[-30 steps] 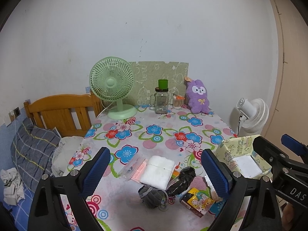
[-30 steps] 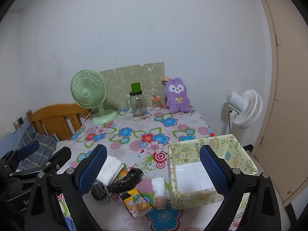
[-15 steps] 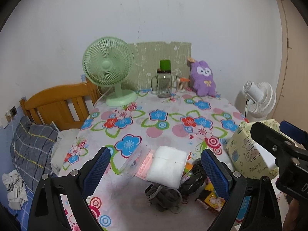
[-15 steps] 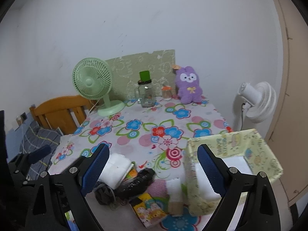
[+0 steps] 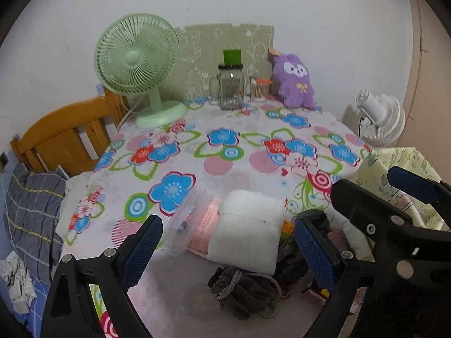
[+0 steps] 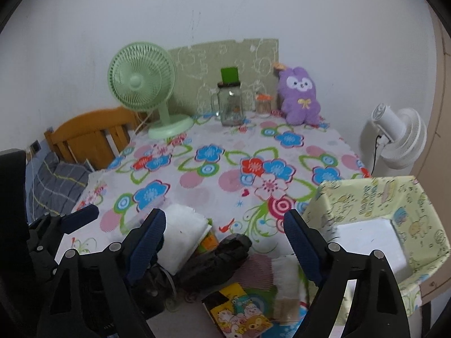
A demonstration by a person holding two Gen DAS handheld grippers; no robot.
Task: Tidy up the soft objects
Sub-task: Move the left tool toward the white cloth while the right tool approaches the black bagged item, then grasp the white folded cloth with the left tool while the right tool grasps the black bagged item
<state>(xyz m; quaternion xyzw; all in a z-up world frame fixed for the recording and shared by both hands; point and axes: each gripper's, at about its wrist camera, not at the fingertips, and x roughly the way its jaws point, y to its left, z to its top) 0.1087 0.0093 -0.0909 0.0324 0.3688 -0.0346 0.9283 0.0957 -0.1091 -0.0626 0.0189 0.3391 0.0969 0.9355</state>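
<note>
Two claws hang over a heap of soft things at the near edge of the flowered bench. The left claw stands apart, nothing between its pads, with the folded white cloth and the grey drawstring pouch just ahead of it. The right claw is also apart, though its jaws have just been closing a little with nothing pressed between them; below it lie a dark rolled bundle and a small cartoon-printed packet. The yellow-green fabric bin, holding a white folded piece, sits at the bench's right edge, just beside the right claw.

Risks, as I judge them: the claws work close together and could knock each other. The pile overlaps, so pinching the cloth may drag along the clear plastic packet beside it. The bin's soft wall could fold inward if a claw bumps it.
</note>
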